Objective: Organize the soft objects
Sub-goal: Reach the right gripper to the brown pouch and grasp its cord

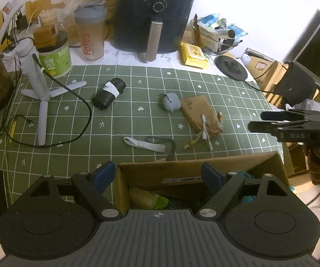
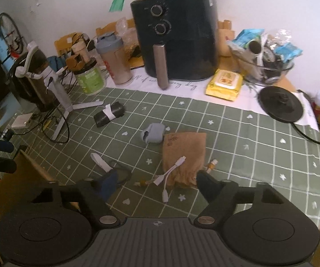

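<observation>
1. Left gripper (image 1: 158,176): jaws spread wide, nothing between them; it hangs over the open brown cardboard box (image 1: 182,171) at the 6 o'clock edge of the green grid-pattern tablecloth (image 1: 70,160)
2. Right gripper (image 2: 157,184): jaws spread, nothing held; it points at the tan drawstring fabric pouch (image 2: 183,153)
3. Items left on the cloth, right wrist view: the pouch near centre; the white short adapter cable (image 2: 171,173) draped across the pouch's 6 o'clock end; the grey soft silicone case (image 2: 153,133) touching the pouch at its 10 o'clock corner; the white flat fabric strap (image 2: 100,161) with a dark cord at 8 o'clock; the black rolled bundle with white paper band (image 2: 109,114) well apart at 10 o'clock
4. Handling, judged: the pouch looks light and limp and will fold when pinched; take it at the gathered drawstring neck. The cable will likely slide off on lifting. The silicone case should compress; grip across its body. The strap is flat; pinch one end
5. Hard to make out: the box contents are mostly hidden by the left gripper; only green and teal scraps show. The pouch's fill cannot be told. The strap's near end is hidden behind a right finger (image 2: 106,187)
</observation>
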A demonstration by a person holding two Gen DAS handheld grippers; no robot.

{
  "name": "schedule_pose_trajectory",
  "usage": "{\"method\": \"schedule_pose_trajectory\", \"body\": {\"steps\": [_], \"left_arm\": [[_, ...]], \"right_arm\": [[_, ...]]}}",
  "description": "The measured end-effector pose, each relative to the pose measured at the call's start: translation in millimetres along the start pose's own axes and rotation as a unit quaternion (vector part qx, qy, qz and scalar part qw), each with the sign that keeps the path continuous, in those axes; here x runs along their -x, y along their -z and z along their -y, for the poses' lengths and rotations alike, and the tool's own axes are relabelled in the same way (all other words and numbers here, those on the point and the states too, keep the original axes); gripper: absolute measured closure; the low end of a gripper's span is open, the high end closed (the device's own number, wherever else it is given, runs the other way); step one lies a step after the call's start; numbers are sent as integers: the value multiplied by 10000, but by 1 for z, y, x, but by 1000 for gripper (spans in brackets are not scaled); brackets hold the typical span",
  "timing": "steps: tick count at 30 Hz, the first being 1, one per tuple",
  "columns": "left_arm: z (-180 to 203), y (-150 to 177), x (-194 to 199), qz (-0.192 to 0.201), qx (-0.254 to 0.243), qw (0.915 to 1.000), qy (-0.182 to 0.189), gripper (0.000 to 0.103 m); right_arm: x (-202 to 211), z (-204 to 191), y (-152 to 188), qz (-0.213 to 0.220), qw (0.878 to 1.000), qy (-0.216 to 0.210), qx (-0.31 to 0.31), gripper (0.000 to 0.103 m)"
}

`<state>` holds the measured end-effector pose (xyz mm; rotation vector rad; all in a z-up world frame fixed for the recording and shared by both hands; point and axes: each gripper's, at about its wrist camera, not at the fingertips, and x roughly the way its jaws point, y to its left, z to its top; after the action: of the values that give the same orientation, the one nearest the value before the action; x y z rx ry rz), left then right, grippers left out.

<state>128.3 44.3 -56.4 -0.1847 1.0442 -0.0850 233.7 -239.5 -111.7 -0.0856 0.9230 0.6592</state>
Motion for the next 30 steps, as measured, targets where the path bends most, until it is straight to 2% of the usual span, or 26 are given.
{"method": "schedule_pose_trajectory", "body": {"steps": [5,9,11,14,20,26,30], "left_arm": [[-2,0,-1,-10,160,9999,-2,19],[-3,-1,-2,-13,271,9996,-8,19],[-3,-2,-1,-3,314,9995,7,19],[-4,-2,1,20,354,9994,8,19],[-10,-3,7,102,556,9984,-80,19],[-17,0,13,126,742,9970,-165,19],[-22,3,12,100,850,9961,-226,19]], "right_arm": [[-30,12,-7,-173,9998,-128,33,42],[-57,21,-10,-354,9991,-233,-59,48],[-70,26,-11,-443,9985,-286,-122,58],[-90,32,-12,-575,9976,-320,-224,67],[-124,40,-11,-764,9954,-329,-472,71],[-149,47,-10,-916,9934,-121,-679,77],[-161,47,-7,-1078,9915,-43,-730,77]]}}
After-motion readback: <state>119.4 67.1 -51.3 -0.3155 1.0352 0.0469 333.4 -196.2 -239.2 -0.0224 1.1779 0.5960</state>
